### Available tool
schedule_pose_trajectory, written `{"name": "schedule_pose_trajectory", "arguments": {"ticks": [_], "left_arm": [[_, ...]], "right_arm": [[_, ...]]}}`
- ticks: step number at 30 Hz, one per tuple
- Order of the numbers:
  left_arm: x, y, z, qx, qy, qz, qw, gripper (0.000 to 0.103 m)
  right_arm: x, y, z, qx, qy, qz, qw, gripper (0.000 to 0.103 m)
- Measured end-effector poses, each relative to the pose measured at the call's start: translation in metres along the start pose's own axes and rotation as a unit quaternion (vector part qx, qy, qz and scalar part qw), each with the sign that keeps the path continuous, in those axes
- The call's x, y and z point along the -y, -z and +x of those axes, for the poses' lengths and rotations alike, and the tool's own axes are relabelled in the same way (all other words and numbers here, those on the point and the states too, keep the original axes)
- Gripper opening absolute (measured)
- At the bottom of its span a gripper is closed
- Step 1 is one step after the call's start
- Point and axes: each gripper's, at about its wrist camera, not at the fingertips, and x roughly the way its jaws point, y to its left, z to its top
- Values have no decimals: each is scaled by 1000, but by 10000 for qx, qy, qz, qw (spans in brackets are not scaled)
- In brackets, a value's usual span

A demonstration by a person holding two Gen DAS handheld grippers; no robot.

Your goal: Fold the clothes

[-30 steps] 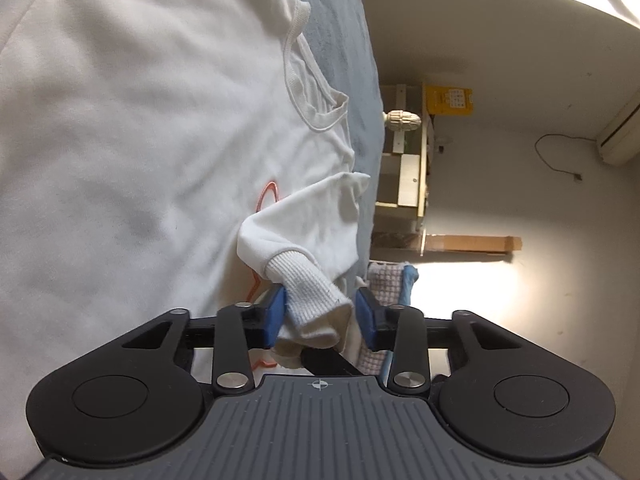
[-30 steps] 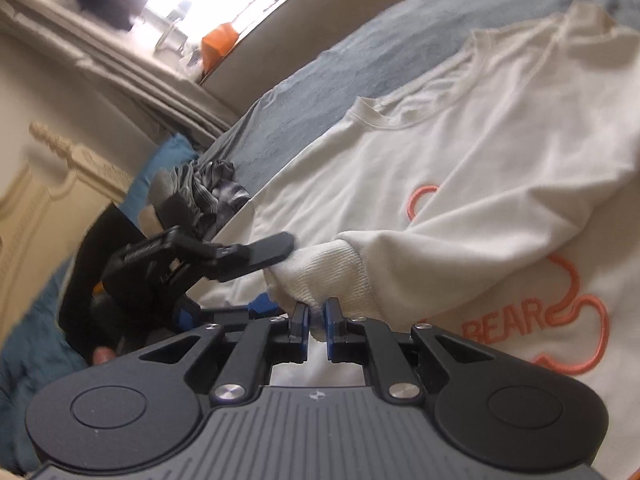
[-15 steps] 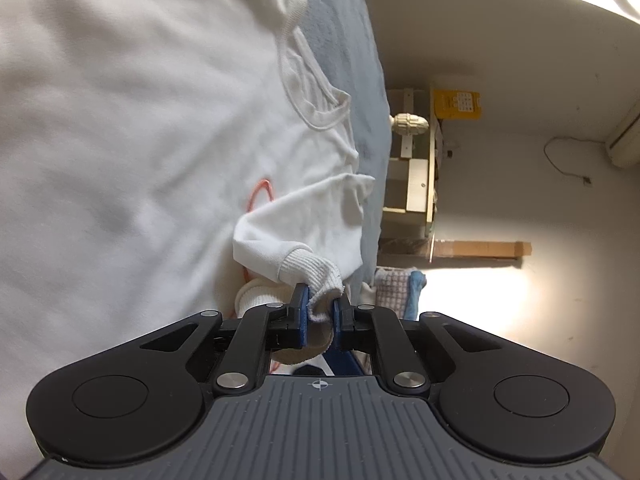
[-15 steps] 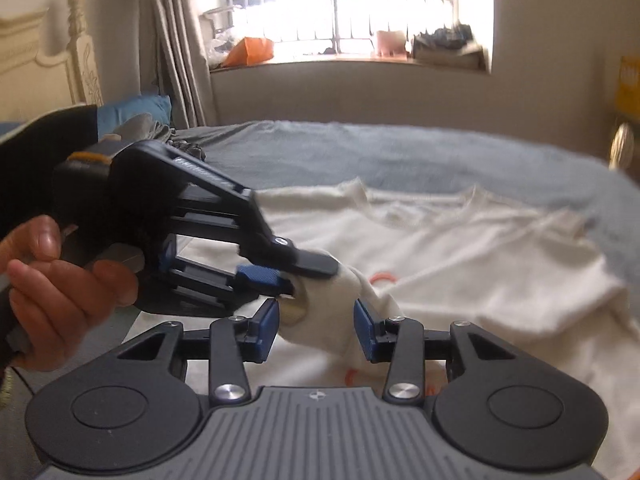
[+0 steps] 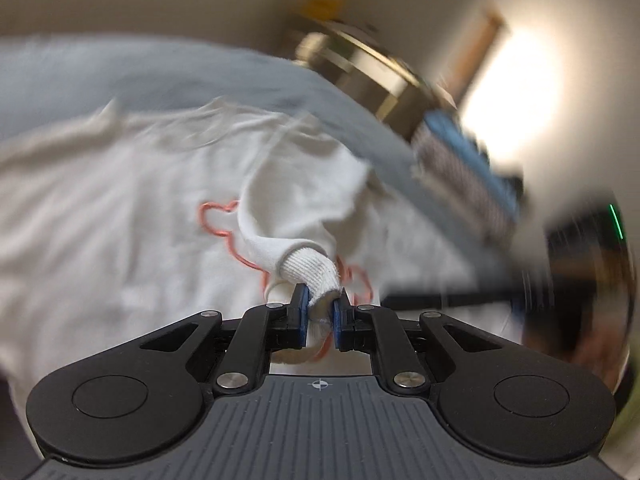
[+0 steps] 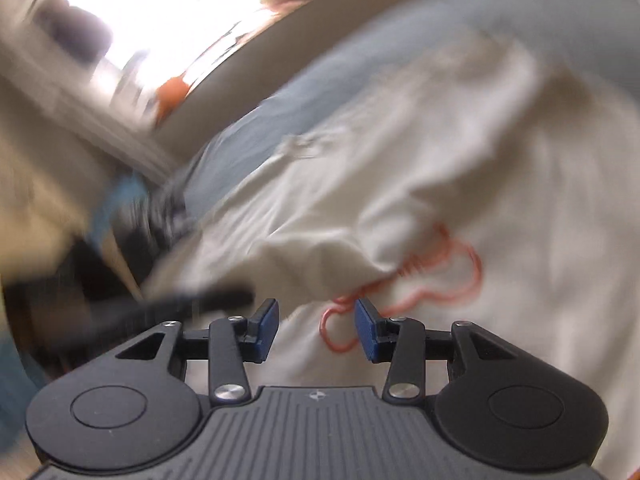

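A white sweatshirt [image 5: 100, 216] with an orange outline print lies spread on the grey-blue bed. My left gripper [image 5: 320, 312] is shut on the ribbed cuff [image 5: 310, 270] of one sleeve, which rises off the shirt's front. In the right wrist view the same sweatshirt [image 6: 500, 168] fills the frame, with the orange print [image 6: 432, 280] just ahead. My right gripper [image 6: 316, 320] stands open above the fabric with nothing between its blue pads. The dark blurred shape at left is the left gripper [image 6: 208, 298].
The grey-blue bedcover [image 5: 140, 80] runs past the shirt to the bed's edge. A checked and blue cloth pile [image 5: 464, 172] lies off the bed's right side. A bright window [image 6: 160, 12] and an orange object [image 6: 172, 92] sit beyond the bed.
My left gripper closed on the sleeve cuff, then rolled and lifted with it. My right gripper let go of that cuff, opened and swung away over the shirt's printed front.
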Motion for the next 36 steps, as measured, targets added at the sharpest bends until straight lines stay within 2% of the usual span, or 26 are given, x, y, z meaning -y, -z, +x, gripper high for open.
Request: {"name": "schedule_pose_trajectory", "arguments": {"ticks": [3, 5, 8, 10, 12, 15, 18, 19, 20, 21, 24, 30, 32, 34, 36], "left_arm": [[25, 11, 8, -93, -250, 616, 9977, 11], [32, 16, 15, -103, -383, 739, 9965, 10], [38, 20, 20, -34, -509, 857, 9950, 10], [43, 21, 20, 28, -596, 1004, 9932, 11], [47, 23, 20, 51, -661, 1144, 9912, 11], [52, 24, 22, 79, -732, 1300, 9888, 11], [53, 25, 24, 122, -694, 1344, 9884, 11], [54, 25, 24, 138, -673, 1353, 9884, 11], [54, 26, 24, 156, -640, 1366, 9884, 11], [55, 26, 25, 176, -611, 1387, 9883, 10], [58, 26, 27, 224, -594, 1446, 9874, 11], [60, 25, 22, 180, -521, 1303, 9899, 16], [62, 26, 18, 90, -486, 1249, 9909, 24], [65, 28, 13, 136, -567, 1262, 9903, 27], [69, 30, 11, 205, -714, 1262, 9892, 36]], "right_arm": [[24, -2, -3, 69, -217, 783, 9967, 45], [17, -3, -3, 106, -87, 559, 9983, 45], [-8, -12, 1, 117, 111, -151, 9998, 45], [-31, -20, 8, 31, 361, -837, 9958, 45], [-58, -22, 18, -194, 666, -1571, 9851, 46], [-91, -18, 39, -489, 1189, -2490, 9599, 47], [-97, -16, 59, -776, 1524, -2831, 9437, 44], [-94, -16, 61, -813, 1603, -2818, 9425, 43], [-90, -16, 63, -801, 1663, -2758, 9433, 36], [-85, -17, 63, -785, 1663, -2669, 9460, 23], [-72, -24, 55, -658, 1504, -2184, 9619, 1], [-38, -35, 21, -119, 939, -803, 9923, 0], [-26, -36, 8, 88, 679, -376, 9969, 0], [-15, -36, -2, 233, 401, -25, 9989, 0], [-8, -37, -8, 326, 249, 176, 9990, 0]]}}
